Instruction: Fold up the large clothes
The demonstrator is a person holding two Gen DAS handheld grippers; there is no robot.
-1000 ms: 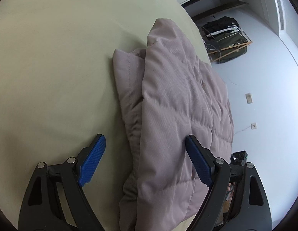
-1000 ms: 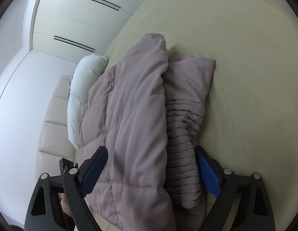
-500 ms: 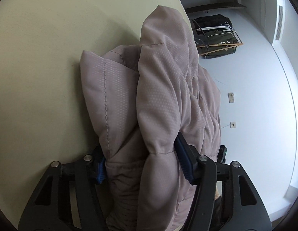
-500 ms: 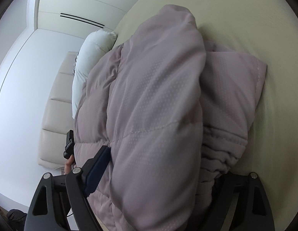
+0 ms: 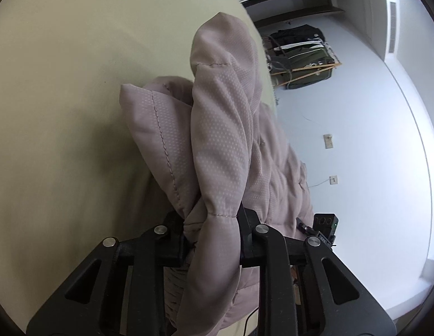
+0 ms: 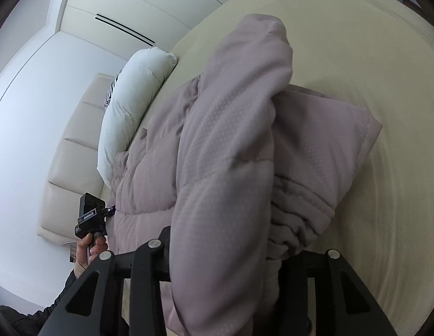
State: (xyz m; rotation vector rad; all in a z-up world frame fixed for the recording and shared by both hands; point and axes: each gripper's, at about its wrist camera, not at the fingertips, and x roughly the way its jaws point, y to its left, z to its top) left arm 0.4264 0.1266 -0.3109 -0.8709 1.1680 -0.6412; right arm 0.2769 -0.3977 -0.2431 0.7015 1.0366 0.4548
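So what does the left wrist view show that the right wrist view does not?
Only the left wrist view shows the dark bags by the far wall and the wall sockets. Only the right wrist view shows the white pillow, the headboard and the wardrobe. Both show the mauve padded jacket on the bed, pinched in a closing hand-held gripper.

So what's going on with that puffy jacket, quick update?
Left gripper, right gripper: jaws closing on jacket. Jacket bunched, on bed. Nothing in the way.

Black two-finger left tool [image 5: 212, 238], right tool [image 6: 222, 254] (silver screws at pivots), dark sleeve [image 6: 60, 299], beige cuff
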